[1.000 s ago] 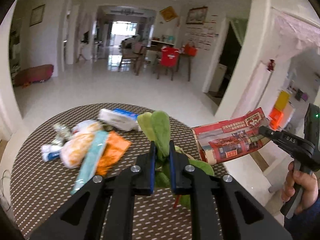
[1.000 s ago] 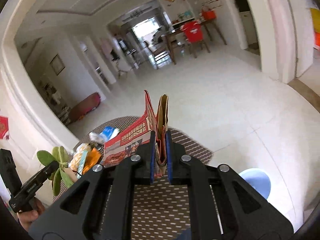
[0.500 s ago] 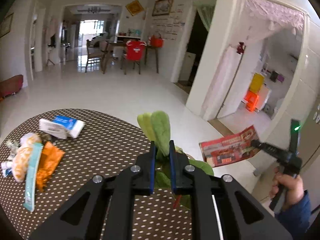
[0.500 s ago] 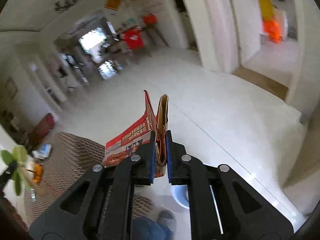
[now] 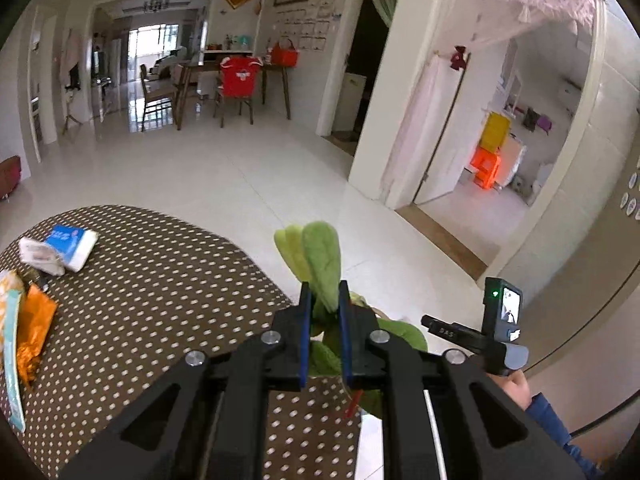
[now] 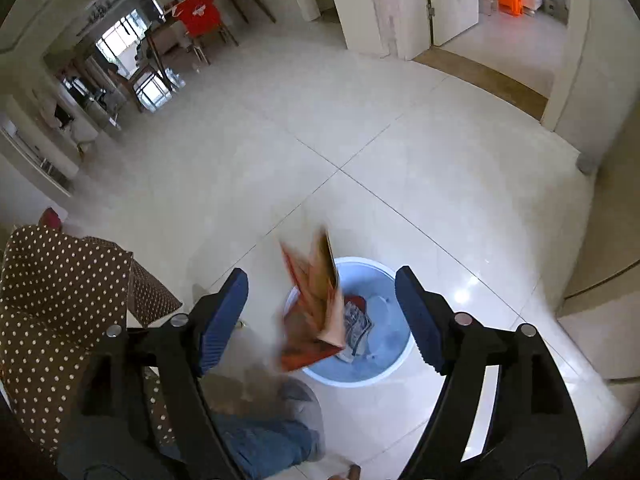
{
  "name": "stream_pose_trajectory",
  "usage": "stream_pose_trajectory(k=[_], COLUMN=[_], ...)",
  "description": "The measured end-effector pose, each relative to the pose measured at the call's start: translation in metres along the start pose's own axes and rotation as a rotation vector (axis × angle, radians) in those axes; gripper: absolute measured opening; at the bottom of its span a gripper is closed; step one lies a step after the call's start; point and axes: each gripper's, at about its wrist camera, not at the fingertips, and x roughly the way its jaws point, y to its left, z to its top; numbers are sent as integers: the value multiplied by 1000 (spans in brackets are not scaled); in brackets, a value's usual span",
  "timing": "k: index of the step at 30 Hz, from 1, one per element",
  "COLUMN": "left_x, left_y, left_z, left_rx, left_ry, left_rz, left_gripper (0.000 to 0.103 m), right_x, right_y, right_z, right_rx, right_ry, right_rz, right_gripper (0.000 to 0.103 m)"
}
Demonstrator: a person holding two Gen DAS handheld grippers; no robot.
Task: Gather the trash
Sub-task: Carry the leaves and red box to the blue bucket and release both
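Note:
My left gripper (image 5: 323,300) is shut on a bunch of green leaves (image 5: 320,256) and holds it over the near right edge of the dotted table (image 5: 160,312). My right gripper (image 6: 320,304) is open and points down at a light blue bin (image 6: 384,364) on the floor. A red and tan paper package (image 6: 316,312) is blurred in mid-air between the fingers, falling above the bin. The bin holds some other trash. The right gripper also shows low at the right in the left wrist view (image 5: 460,330).
Wrappers lie on the table's left side: a white and blue pack (image 5: 60,244), an orange wrapper (image 5: 34,328), a pale green one (image 5: 10,356). The dotted tablecloth (image 6: 60,300) hangs left of the bin. The person's leg and shoe (image 6: 296,404) stand beside the bin.
The right gripper swung away from the table, tilted down over the bin and opened, letting the red package drop. The left gripper turned right with the leaves still in it.

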Motion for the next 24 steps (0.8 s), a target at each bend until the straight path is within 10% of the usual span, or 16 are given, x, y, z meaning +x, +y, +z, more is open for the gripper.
stream_pose_trajectory(k=[5, 21, 24], left_x=[30, 190, 209], left_y=[-27, -95, -96], left_z=[0, -24, -26], left_rx=[37, 115, 113], left_ry=[35, 309, 345], left_rz=[-52, -159, -184], left_gripper=[11, 12, 32], right_x=[-31, -156, -156], right_y=[-7, -17, -17], right_z=[5, 31, 33], right_rx=[42, 50, 56], right_ry=[-62, -324, -325], right_rz=[18, 66, 74], right_gripper=[96, 97, 97])
